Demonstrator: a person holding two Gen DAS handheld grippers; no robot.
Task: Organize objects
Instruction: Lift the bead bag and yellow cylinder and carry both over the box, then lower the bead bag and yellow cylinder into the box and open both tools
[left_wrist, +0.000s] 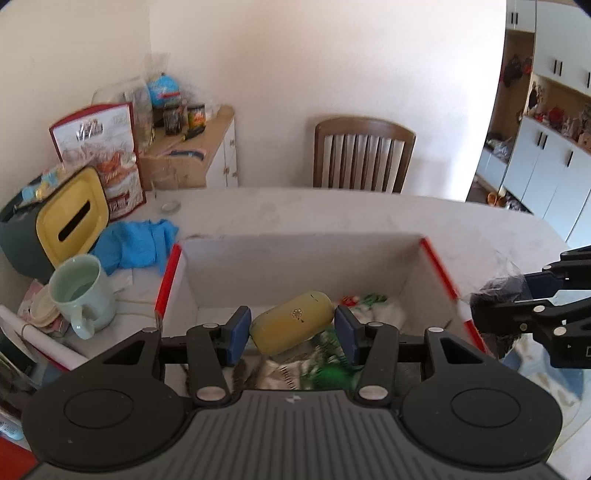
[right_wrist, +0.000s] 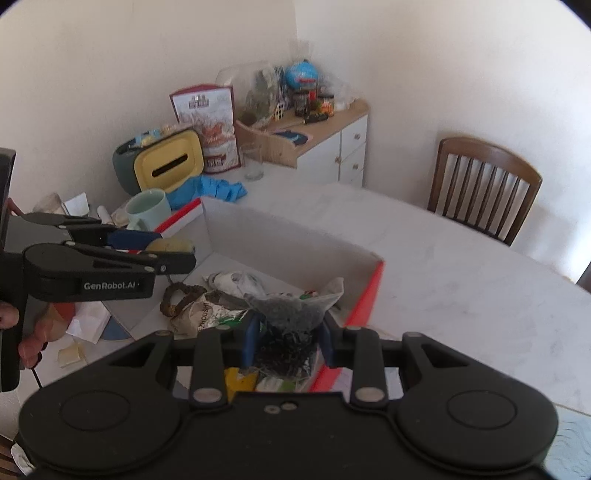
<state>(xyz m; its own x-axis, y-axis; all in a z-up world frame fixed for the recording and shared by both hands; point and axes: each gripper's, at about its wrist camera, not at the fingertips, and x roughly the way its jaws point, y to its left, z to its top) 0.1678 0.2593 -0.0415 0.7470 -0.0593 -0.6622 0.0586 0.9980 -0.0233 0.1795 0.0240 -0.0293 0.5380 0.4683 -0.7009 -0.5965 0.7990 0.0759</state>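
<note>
Case (left_wrist: 291, 325) in the left gripper (left_wrist: 291, 332) — a smooth yellow capsule, hard-shelled by the look of it, clamped end to end between the blue pads and held tilted over the near side of the box (left_wrist: 436, 258). Judging by the glossy rounded skin it is light but slippery; the pads meet it on its curved ends, where it could squirt out if squeezed harder or knocked. A hold across its flatter middle would probably be surer.

The right gripper (right_wrist: 288, 343) is clenched on a bag (right_wrist: 295, 306) — thin clear plastic packed with dark loose stuff, perhaps dried leaves, though that is too blurred to tell. It looks soft and light, it bulges above and below the pads, and its upper corner sticks up crumpled. It hangs over the box's right end, just inside the red edge. Such a bag should give under pressure rather than slip; the risk, I judge, is tearing the film or crushing the contents, so a pinch on the filled body, as now, suits it.

Below both, the box already holds crumpled wrappers and a dark ring-shaped band (right_wrist: 177, 299). A mug (left_wrist: 79, 291) stands on the table just left of the box.
</note>
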